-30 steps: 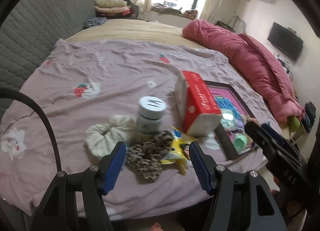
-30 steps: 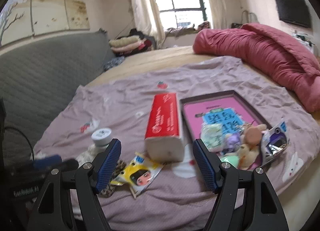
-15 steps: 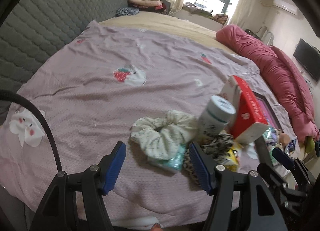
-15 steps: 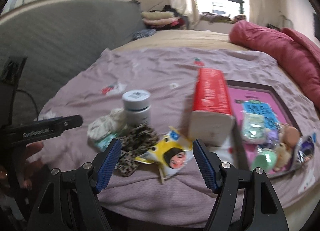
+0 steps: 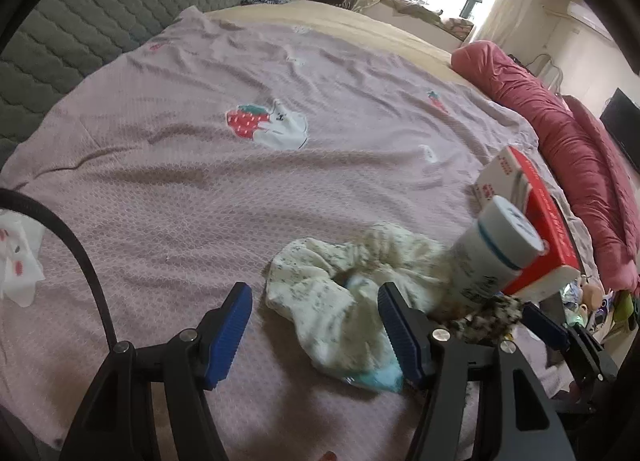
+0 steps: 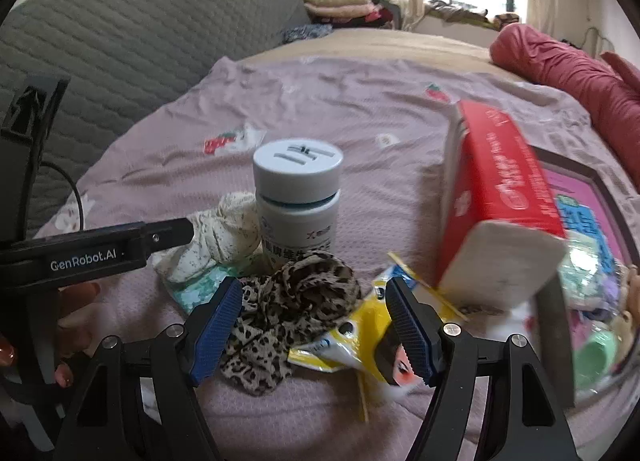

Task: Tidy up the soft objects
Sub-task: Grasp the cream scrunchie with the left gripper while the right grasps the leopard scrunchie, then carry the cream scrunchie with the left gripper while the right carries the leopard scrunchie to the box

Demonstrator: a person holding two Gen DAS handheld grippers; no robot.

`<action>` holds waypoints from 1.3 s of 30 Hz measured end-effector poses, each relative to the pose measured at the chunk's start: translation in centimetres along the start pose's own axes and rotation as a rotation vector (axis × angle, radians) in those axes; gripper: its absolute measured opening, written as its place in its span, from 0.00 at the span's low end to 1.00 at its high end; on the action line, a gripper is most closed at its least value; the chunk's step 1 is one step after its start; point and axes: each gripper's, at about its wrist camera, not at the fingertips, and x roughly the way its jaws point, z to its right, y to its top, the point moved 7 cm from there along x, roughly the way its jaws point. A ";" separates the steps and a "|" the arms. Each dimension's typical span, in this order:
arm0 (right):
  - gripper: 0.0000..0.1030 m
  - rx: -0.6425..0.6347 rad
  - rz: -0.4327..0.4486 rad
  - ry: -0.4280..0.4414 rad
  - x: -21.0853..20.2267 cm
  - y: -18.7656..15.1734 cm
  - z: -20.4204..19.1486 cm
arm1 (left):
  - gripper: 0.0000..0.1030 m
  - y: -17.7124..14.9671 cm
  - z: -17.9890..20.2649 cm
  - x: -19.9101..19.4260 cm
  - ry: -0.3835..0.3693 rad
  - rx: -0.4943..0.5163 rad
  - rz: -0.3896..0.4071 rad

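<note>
Two scrunchies [image 6: 224,233] [image 6: 292,305]; one bottle [image 6: 298,197]

A pink bedspread [image 5: 208,189] with strawberry prints covers the bed. A white pill bottle [image 6: 298,197] with a pale grey cap stands upright near the middle of the right wrist view. At its 3 o'clock, a red and white tissue pack [image 6: 500,197] lies tilted. A grey quilted headboard [image 6: 132,41] rises at 10 o'clock, folded bedding [image 6: 336,1] sits at 12 o'clock, and a rumpled red duvet [image 5: 576,165] lies at 2 o'clock.
</note>
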 end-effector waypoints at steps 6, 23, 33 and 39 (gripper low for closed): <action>0.66 -0.051 0.008 -0.011 1.5 -0.4 -0.5 | 0.63 0.1 -1.3 2.0 -0.026 -0.053 -0.029; 0.11 -0.029 0.086 0.043 -1.6 0.1 0.3 | 0.09 0.1 -1.4 3.9 -0.013 -0.017 -0.003; 0.11 0.009 0.184 0.045 -5.5 1.1 1.8 | 0.09 0.9 -0.2 -2.2 -0.021 -0.012 0.162; 0.11 0.044 0.237 0.037 -7.9 1.6 3.5 | 0.09 1.4 1.5 -6.0 -0.035 -0.007 0.220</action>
